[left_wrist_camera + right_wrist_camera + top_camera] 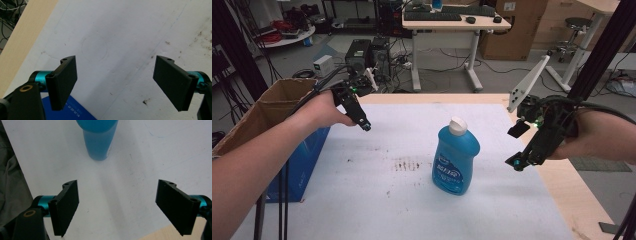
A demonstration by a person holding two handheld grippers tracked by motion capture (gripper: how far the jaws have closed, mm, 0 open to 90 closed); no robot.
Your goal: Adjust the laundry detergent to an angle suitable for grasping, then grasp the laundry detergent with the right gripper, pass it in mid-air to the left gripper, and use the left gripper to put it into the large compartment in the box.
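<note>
A blue detergent bottle (455,160) with a white cap stands upright near the middle of the white sheet (412,200) on the table; its lower body (99,138) rises at the top of the right gripper view. My right gripper (518,162) hovers to the bottle's right, pointing down and left, apart from it, jaws open and empty (117,206). My left gripper (364,125) hangs over the sheet's far left part, well away from the bottle, open with only bare sheet between its jaws (115,82).
A cardboard box (267,112) with a blue side stands at the table's left edge; its blue corner (67,111) lies under my left gripper. Brown stains (407,165) mark the sheet left of the bottle. Bare wood (572,185) runs along the right edge.
</note>
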